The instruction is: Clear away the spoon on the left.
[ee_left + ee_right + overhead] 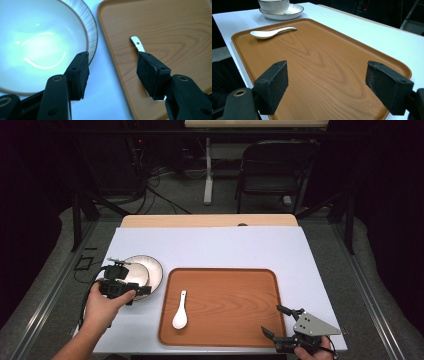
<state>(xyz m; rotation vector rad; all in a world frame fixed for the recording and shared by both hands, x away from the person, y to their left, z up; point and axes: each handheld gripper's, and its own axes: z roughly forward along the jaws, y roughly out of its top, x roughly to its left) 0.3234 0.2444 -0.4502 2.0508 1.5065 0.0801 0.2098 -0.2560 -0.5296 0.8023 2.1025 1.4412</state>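
Observation:
A white bowl [134, 270] sits in a white plate [154, 267] with a ribbed rim, left of a wooden tray [230, 300]. A white spoon [180, 312] lies on the tray's left part, handle pointing away. My left gripper [125, 281] hangs over the bowl, open and holding nothing. In its own view the left gripper [112, 63] straddles the gap between the plate [92, 27] and the tray [162, 30], with the bowl [37, 45] at left and the spoon [137, 43] behind one jaw. My right gripper [274, 320] [327, 75] stands open at the tray's near right corner, holding nothing.
A white cover [225, 245] tops the table, and its near edge runs just below the tray. A black folding chair [275, 165] and cables stand on the floor beyond the far edge. The right gripper view has the spoon [267, 33], bowl [274, 5] and plate [293, 11] far off.

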